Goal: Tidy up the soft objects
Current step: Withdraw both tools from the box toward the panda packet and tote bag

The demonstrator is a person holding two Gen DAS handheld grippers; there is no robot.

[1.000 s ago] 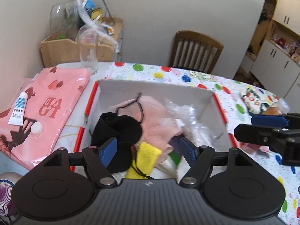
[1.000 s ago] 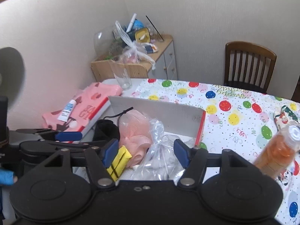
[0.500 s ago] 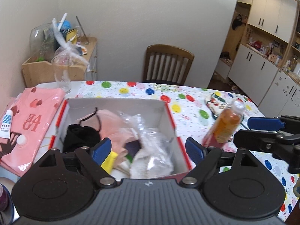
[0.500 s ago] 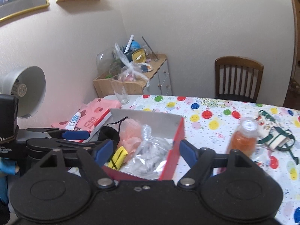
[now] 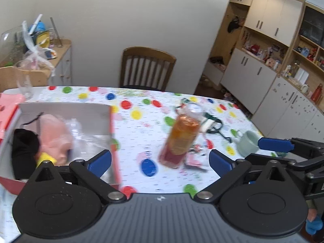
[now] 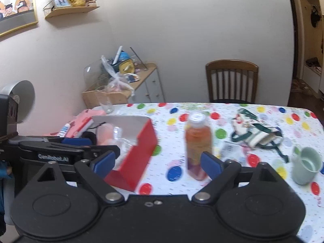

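Note:
A red box [image 5: 113, 133] [image 6: 141, 147] stands at the left of the table. It holds a pink soft item [image 5: 53, 135], a black pouch [image 5: 23, 151], a yellow piece [image 5: 45, 159] and a clear plastic bag [image 5: 85, 135]. A green and white cloth bag [image 6: 255, 131] lies on the table at the right. My left gripper [image 5: 160, 160] is open and empty, raised near the table's front edge. My right gripper [image 6: 159, 162] is open and empty, to the right of the left one.
An orange drink bottle [image 5: 181, 139] [image 6: 198, 143] stands mid-table. A pale green mug [image 6: 306, 165] sits at the right. A pink folded cloth with a tube [image 6: 81, 121] and a glass [image 6: 105, 101] lie left. A wooden chair [image 6: 231, 81] stands behind the table.
Both grippers have pulled back and up from the box and swung right. The box now sits at the left and the bottle, cloth bag and mug have come into view.

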